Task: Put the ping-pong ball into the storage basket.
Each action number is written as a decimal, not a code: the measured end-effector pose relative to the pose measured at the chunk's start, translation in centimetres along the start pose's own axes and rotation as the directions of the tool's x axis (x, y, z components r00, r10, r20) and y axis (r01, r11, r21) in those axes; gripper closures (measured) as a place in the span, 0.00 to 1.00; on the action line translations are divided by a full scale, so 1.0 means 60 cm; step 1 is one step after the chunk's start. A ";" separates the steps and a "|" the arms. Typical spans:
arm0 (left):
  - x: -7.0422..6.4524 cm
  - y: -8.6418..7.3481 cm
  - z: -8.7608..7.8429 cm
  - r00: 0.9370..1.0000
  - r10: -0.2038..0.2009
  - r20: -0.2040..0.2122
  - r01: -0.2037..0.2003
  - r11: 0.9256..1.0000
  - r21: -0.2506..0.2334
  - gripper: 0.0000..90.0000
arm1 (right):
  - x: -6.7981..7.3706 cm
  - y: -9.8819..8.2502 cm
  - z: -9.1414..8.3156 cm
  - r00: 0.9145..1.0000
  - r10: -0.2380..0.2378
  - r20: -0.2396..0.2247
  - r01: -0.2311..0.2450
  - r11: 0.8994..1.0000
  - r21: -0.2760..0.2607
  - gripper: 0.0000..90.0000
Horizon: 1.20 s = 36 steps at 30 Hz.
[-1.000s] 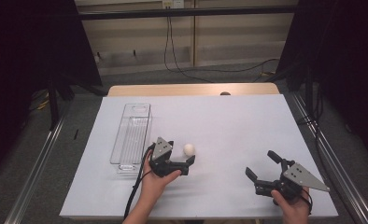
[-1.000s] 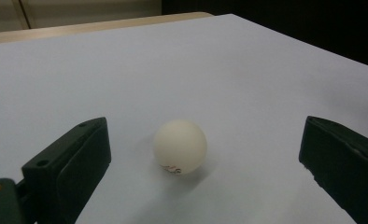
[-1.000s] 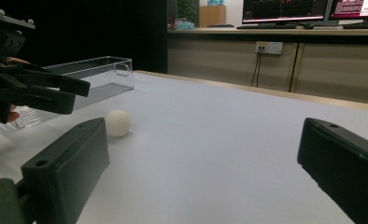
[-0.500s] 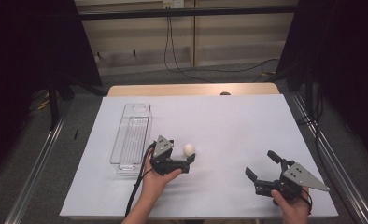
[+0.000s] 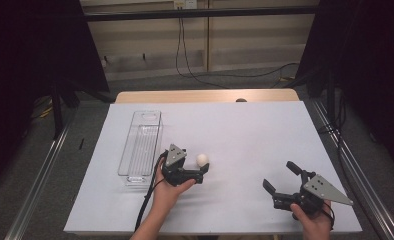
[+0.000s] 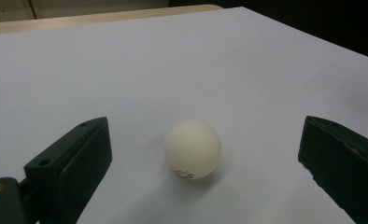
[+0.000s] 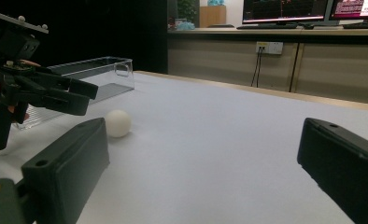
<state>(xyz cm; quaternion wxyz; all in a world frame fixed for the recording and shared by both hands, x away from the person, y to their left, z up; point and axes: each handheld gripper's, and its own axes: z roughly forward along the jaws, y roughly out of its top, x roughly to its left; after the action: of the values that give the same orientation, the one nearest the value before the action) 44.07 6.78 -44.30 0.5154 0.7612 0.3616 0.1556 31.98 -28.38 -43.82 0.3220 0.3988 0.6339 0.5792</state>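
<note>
A small white ball [image 5: 202, 159] lies on the white table [image 5: 245, 135], left of centre. My left gripper [image 5: 199, 165] is open at table level with a jaw on each side of the ball. In the left gripper view the ball [image 6: 192, 149] sits between the two black jaws, touching neither, and has a small red mark near its base. My right gripper [image 5: 278, 175] is open near the front right edge, nothing between its jaws. The right gripper view looks across the table to the ball [image 7: 117, 123] and the left gripper [image 7: 74, 95] beside it.
A long clear plastic tray [image 5: 126, 150] lies lengthwise on the table's left side, just left of my left hand; it also appears in the right gripper view [image 7: 93, 74]. Dark curtains flank the table. A wooden strip [image 5: 205, 96] runs along the far edge.
</note>
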 end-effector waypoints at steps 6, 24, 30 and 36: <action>0.004 0.004 -0.001 1.000 -0.004 -0.009 0.004 1.000 0.000 0.04 | 0.000 0.000 0.001 1.000 0.000 -0.002 0.000 1.000 -0.001 0.02; 0.004 0.011 0.011 1.000 -0.024 -0.020 0.024 1.000 0.020 0.04 | 0.000 0.000 0.001 1.000 0.000 -0.003 0.000 1.000 -0.002 0.02; 0.003 0.014 0.014 1.000 -0.017 -0.023 0.018 0.999 0.036 0.04 | 0.000 0.000 0.001 1.000 0.001 -0.003 -0.001 1.000 -0.002 0.02; 0.003 0.017 0.017 1.000 -0.021 -0.018 0.022 0.999 0.043 0.04 | 0.000 0.000 0.000 1.000 -0.001 -0.005 0.001 1.000 -0.003 0.02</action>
<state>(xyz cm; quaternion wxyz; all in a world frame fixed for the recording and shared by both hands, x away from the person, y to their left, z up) 45.22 6.02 -43.83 0.4972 0.7669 0.3776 0.1487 32.00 -28.35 -43.81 0.3211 0.3966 0.6341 0.5810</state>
